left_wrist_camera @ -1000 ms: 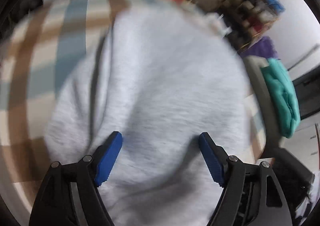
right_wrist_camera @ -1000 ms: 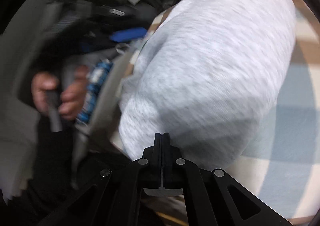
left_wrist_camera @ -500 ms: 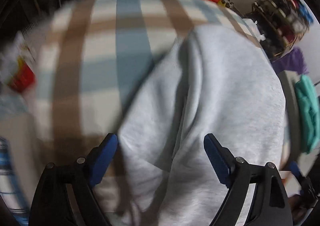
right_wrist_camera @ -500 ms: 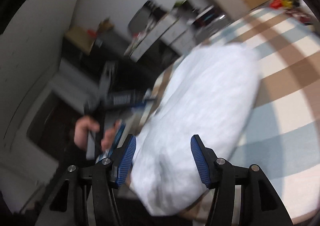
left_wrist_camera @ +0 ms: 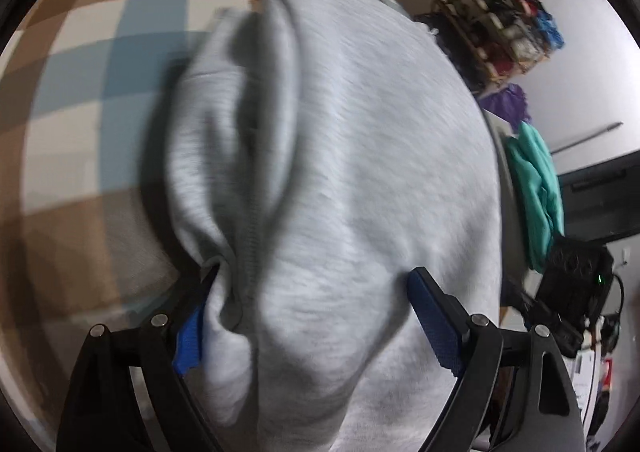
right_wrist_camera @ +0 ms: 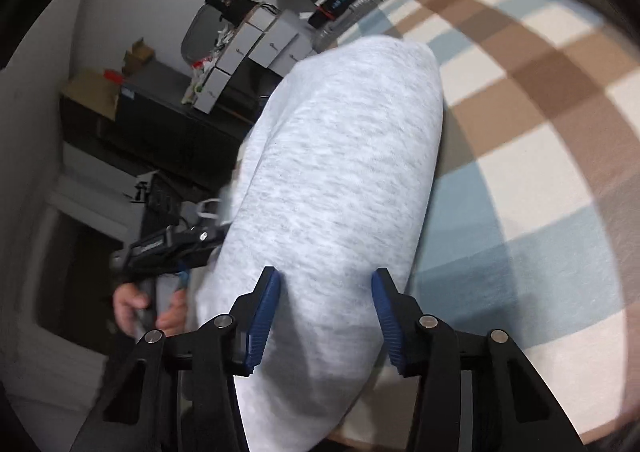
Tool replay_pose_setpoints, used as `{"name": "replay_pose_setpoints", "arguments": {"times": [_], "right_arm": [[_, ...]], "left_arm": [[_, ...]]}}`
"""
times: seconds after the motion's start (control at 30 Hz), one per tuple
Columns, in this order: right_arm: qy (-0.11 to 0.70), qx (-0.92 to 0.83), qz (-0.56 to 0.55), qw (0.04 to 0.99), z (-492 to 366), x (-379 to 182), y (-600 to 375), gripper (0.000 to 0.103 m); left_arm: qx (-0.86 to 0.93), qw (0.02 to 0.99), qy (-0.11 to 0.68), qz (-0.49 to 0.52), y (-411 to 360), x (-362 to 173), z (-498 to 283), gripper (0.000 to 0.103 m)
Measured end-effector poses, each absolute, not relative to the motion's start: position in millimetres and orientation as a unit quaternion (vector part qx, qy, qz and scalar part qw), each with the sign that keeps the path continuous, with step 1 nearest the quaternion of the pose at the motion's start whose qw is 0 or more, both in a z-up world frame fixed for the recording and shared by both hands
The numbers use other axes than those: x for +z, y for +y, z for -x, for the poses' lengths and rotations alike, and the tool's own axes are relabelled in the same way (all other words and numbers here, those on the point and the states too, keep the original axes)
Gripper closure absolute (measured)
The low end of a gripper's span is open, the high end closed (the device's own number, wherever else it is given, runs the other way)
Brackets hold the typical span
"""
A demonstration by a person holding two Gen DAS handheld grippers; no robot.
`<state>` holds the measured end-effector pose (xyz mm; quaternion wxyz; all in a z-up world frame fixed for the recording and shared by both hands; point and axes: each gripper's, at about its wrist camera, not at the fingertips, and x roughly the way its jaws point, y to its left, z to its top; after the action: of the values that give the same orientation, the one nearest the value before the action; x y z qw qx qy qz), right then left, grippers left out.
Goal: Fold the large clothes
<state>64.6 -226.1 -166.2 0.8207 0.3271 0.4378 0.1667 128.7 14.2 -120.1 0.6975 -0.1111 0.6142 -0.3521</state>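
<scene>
A light grey sweatshirt (left_wrist_camera: 360, 132) lies folded into a thick bundle on the checked brown, blue and cream tablecloth (left_wrist_camera: 100, 52). My left gripper (left_wrist_camera: 314, 276) stands wide open, down on the near end of the bundle. A rolled fold bunches against its left pad (left_wrist_camera: 188, 336), and the cloth bulges up between the jaws. In the right wrist view the same sweatshirt (right_wrist_camera: 340, 152) runs away from me. My right gripper (right_wrist_camera: 326, 274) hovers at its near end with jaws closing, cloth between them, pads clear of it.
A person's hand (right_wrist_camera: 132, 302) grips the other tool's handle at the sweatshirt's left side. A teal garment (left_wrist_camera: 536, 188) and purple cloth (left_wrist_camera: 508, 100) lie beyond the table's right edge, near a cluttered rack (left_wrist_camera: 504, 32). White drawers (right_wrist_camera: 256, 40) stand at the back.
My left gripper sank onto the sweatshirt, and a fold now sits against its left pad. The right gripper went from shut to open, then narrowed a little while swinging back over the bundle.
</scene>
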Motion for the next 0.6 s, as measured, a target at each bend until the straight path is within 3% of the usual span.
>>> {"name": "replay_pose_setpoints", "arguments": {"times": [0.1, 0.27, 0.43, 0.5, 0.6], "right_arm": [[0.43, 0.146, -0.306, 0.837, -65, -163, -238, 0.059], [0.424, 0.142, -0.364, 0.817, -56, -170, -256, 0.059], [0.422, 0.135, -0.349, 0.826, -53, -166, -252, 0.057], [0.423, 0.134, -0.345, 0.827, -55, -165, -250, 0.057], [0.423, 0.136, -0.35, 0.825, -59, -167, -250, 0.056]], "left_arm": [[-0.36, 0.696, 0.614, 0.094, 10, -112, -115, 0.017], [-0.314, 0.707, 0.624, 0.112, 47, -76, -139, 0.017], [-0.368, 0.749, 0.533, 0.138, 42, -7, -141, 0.016], [-0.403, 0.735, 0.532, 0.12, 16, -10, -139, 0.016], [-0.384, 0.712, 0.581, 0.093, -31, -58, -146, 0.016]]}}
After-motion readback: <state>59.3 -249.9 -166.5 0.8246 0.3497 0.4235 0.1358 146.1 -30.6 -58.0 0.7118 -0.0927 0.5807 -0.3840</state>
